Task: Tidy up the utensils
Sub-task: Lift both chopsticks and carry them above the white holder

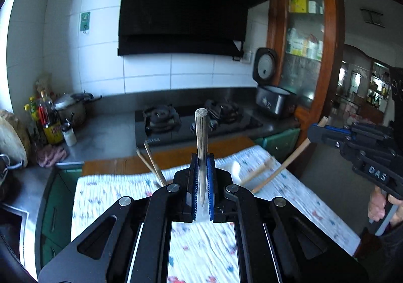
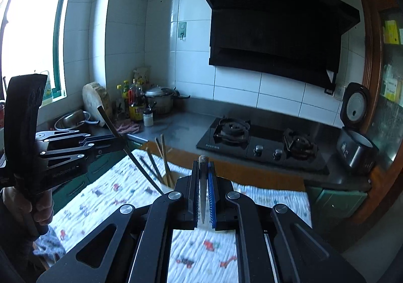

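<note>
The left tool (image 1: 201,182) is clamped on a pale ridged wooden chopstick (image 1: 201,137), which stands nearly upright between the blue pads (image 1: 194,182), its blunt end rising at frame centre, in front of the black gas hob (image 1: 196,119). In the right wrist view the same chopstick slants dark down from the left tool toward the cloth, at the left of the frame.

The right tool (image 2: 202,189) is likewise closed on a slim dark-looking chopstick (image 2: 203,177), held upright between its pads with the rounded end poking just above them. From the left wrist view this tool (image 1: 317,129) sits at the right edge, a light wooden stick (image 1: 282,167) running through it down to the left.

Beneath both tools lies a white patterned cloth (image 2: 201,252) covering the worktop. At its far edge, left of centre, several more wooden chopsticks (image 2: 161,157) lean together; what holds them is hidden. A white spoon (image 1: 235,169) rests on the cloth just right of the left tool.
</note>
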`<state>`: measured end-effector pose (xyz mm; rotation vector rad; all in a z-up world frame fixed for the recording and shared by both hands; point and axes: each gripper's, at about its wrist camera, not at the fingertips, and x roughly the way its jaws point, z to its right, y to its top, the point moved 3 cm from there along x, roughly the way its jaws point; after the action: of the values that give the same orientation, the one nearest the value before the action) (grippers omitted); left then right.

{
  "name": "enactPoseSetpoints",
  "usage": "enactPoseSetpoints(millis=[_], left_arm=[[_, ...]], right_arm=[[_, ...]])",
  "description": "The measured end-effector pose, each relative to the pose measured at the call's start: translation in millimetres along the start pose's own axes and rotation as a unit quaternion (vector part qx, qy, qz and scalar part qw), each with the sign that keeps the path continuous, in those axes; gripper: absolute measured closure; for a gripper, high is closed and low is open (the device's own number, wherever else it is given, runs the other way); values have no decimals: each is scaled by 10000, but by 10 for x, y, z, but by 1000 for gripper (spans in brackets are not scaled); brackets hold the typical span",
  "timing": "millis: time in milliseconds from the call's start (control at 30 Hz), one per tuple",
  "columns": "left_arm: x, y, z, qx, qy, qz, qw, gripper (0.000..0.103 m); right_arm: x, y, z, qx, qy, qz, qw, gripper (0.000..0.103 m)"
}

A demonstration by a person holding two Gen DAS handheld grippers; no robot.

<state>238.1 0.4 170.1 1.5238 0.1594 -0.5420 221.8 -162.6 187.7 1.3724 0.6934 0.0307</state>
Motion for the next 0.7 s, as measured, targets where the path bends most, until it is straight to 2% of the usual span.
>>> enactPoseSetpoints(millis=[100, 267, 367, 500, 700], left_arm=[[138, 152, -86, -60, 107, 25, 9999, 98], [454, 204, -227, -215, 191, -164, 9995, 98], [608, 163, -303, -290, 187, -281, 9990, 98], [769, 90, -371, -336, 166, -443, 9983, 98], [934, -5, -422, -362, 157, -650, 9971, 98]], right_arm=[[69, 161, 48, 5, -79, 105, 9999, 96], [250, 316, 196, 41, -312, 180, 9993, 96], [382, 306, 285, 58, -440, 135, 9989, 96], [613, 203, 364, 100, -496, -139, 9986, 96], [895, 42, 497, 329, -388, -418, 9978, 96]])
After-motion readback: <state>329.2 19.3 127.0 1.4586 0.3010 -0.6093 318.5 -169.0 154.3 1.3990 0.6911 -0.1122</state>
